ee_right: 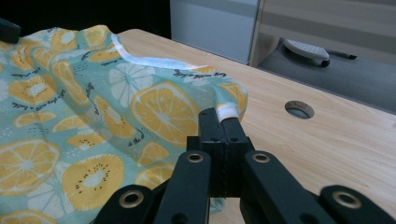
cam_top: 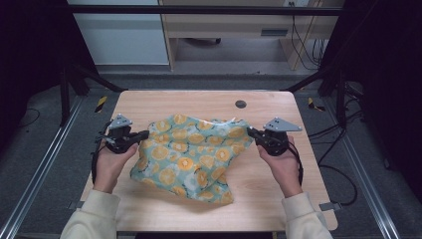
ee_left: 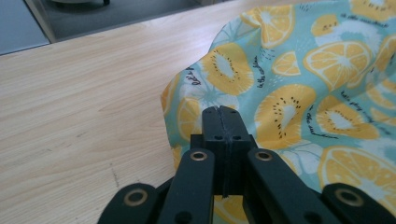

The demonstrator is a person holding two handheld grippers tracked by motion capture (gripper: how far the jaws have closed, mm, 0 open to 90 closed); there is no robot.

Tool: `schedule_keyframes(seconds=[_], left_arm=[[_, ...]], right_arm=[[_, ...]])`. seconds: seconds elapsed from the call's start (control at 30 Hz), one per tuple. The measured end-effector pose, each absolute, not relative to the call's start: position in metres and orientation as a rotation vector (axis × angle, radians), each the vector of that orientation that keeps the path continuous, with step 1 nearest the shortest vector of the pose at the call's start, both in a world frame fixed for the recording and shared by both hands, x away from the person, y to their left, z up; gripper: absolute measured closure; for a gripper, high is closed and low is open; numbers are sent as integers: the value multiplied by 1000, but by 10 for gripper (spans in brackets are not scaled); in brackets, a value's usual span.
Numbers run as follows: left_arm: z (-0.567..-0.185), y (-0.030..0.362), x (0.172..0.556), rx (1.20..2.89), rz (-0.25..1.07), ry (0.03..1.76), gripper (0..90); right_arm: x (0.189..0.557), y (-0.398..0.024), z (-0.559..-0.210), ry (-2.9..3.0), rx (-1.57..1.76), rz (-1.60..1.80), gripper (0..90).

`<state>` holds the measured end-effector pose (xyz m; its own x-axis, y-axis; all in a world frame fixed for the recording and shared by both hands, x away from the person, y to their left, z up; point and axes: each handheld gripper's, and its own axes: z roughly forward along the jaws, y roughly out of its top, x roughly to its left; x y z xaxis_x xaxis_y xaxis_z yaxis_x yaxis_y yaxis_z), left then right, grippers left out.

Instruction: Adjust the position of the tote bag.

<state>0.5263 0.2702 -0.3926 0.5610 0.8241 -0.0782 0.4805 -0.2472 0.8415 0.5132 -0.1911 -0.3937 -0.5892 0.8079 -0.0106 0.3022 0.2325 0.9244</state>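
Left gripper [cam_top: 145, 134]: black jaws clamped on the left edge of a teal cotton cloth [cam_top: 191, 154] printed with orange citrus slices and small black script, too fine to read. Cloth: crumpled at the centre of the pale wooden table [cam_top: 164, 102], lifted at both sides. Right gripper [cam_top: 250, 132]: jaws pinched on the cloth's white-hemmed right corner. Round cable hole [cam_top: 241, 104]: beyond the cloth.

Beyond the jaw tips we are seeing a pale wooden table [cam_top: 278, 199] lying beneath them. Ahead and to the right of the jaws in the right gripper view, a round hole [ee_right: 299, 109] is sitting; farther off, a grey floor [cam_top: 229, 79] is showing.
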Motion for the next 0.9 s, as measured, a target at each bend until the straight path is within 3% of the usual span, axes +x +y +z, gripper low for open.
schedule_keyframes(seconds=[0.9], left_arm=[[-373,277,489,1861,592,973,900]], right_arm=[[491,-193,-365,1953,942,1375,900]])
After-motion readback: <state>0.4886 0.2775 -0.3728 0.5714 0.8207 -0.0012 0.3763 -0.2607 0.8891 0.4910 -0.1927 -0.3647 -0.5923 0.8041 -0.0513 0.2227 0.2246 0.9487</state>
